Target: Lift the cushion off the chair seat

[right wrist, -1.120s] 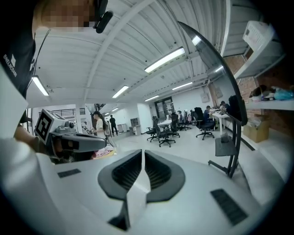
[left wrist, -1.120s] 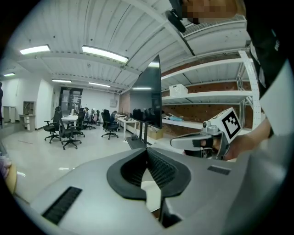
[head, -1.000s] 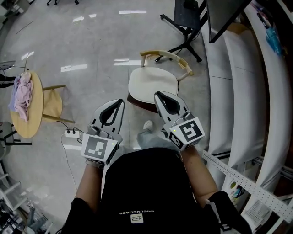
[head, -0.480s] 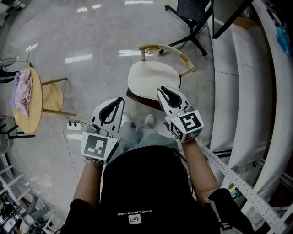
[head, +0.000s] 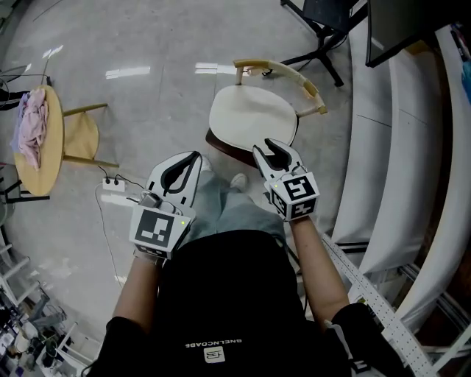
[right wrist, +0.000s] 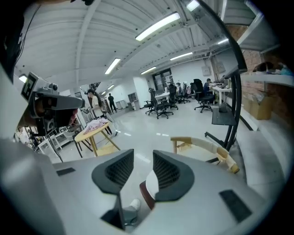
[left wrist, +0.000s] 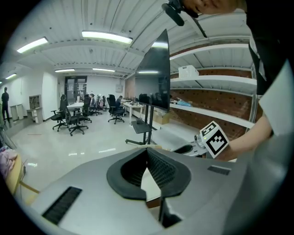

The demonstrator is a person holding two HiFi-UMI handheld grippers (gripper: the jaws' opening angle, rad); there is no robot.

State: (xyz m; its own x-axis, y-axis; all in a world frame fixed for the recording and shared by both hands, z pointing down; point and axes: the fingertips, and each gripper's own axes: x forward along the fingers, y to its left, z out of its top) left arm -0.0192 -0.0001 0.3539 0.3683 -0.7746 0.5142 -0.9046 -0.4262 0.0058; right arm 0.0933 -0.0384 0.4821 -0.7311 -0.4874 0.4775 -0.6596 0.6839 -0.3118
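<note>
A white oval cushion [head: 252,115] lies on a chair seat with a dark brown rim [head: 225,150] and a curved wooden backrest [head: 283,70]. My right gripper [head: 271,145] hovers at the seat's near right edge. Its jaws have just been opening and stand apart with nothing between them. In the right gripper view the cushion [right wrist: 150,183] shows beyond the right gripper [right wrist: 143,153]. My left gripper [head: 194,156] is shut and empty, left of the seat's front edge. The left gripper [left wrist: 147,149] points toward the cushion [left wrist: 149,186].
A round wooden table [head: 45,158] with a pink cloth and a small wooden chair [head: 81,140] stand at left. A power strip [head: 112,185] with a cable lies on the floor. White shelving [head: 383,147] runs along the right. An office chair base [head: 324,22] is behind.
Both grippers have come down, the right one farther, toward the seat's front edge. The right jaws went from shut to apart. The left jaws stayed shut.
</note>
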